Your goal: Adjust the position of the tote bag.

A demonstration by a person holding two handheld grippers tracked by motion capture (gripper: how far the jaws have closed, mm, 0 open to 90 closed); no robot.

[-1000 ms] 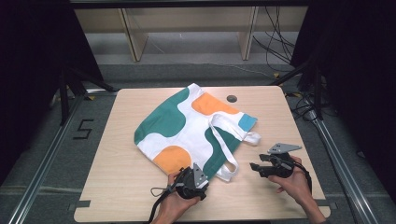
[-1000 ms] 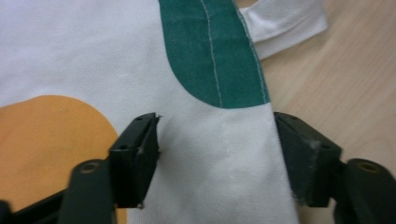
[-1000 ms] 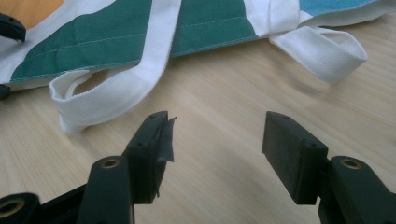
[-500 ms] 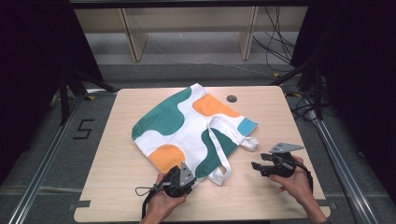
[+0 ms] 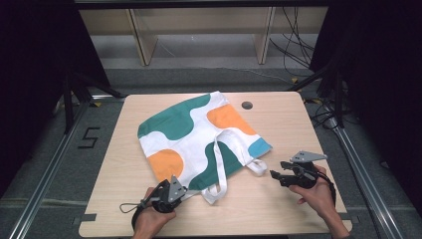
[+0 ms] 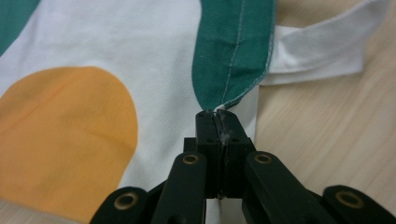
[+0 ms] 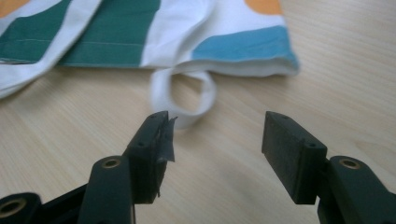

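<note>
Drag underway: over the last second the white cotton tote bag with green, orange and blue patches (image 5: 199,142) has slid across the pale wooden table (image 5: 278,209) toward the left and rotated a little, its near corner following the left hand.

Left gripper (image 5: 185,193): jaws fully closed, pinching the bag's near corner at a green patch; in the left gripper view the hem (image 6: 233,60) runs straight out ahead of the jaw tips, and the orange patch (image 6: 60,140) lies to the left of them. This gripper has moved left along the near edge of the table since the earlier frames, taking the cloth with it. Fabric ahead of the jaws looks flat, not bunched.

Middle: one white strap (image 5: 219,169) lies across the bag body, and its loose end hangs off the near hem onto the table.

Right gripper (image 5: 273,175): jaws wide apart, nothing between them, held low over bare table in much the same spot as before. The second white strap loop (image 7: 184,100) lies just beyond the left jaw tip, not touching; the blue corner patch (image 7: 243,44) sits farther ahead.

Judgement: bag is being repositioned or squared up by one corner. The open right gripper looks placed to take the strap loop or the blue corner next.
</note>
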